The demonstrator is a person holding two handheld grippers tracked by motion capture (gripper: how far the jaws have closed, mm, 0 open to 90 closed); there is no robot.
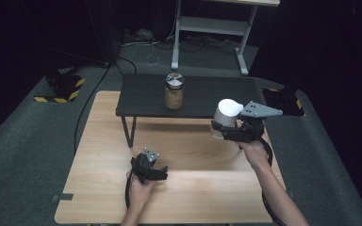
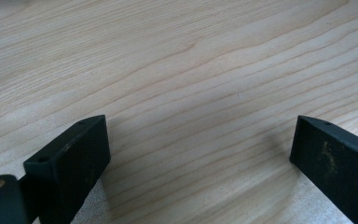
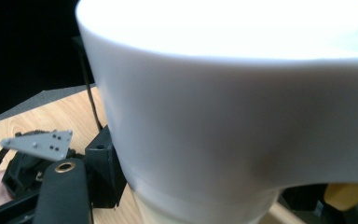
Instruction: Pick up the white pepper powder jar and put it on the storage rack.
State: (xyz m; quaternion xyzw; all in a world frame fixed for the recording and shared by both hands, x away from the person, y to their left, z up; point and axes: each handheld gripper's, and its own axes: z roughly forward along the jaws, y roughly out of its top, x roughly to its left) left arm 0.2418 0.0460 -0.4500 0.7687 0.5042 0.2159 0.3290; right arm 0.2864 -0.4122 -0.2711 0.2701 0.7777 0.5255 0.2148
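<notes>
The right claw (image 1: 227,129) is clamped on a white lidded container (image 1: 225,115), lifted off the bench (image 1: 193,188), probably bound for the dark shelf (image 1: 202,94) beside the jar (image 1: 174,91); placing remains. The left claw (image 1: 147,168) rests apart, empty.

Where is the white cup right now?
In the high view the white cup is at the right, held in the right gripper above the wooden table, just in front of the low black shelf with the jar.
</notes>
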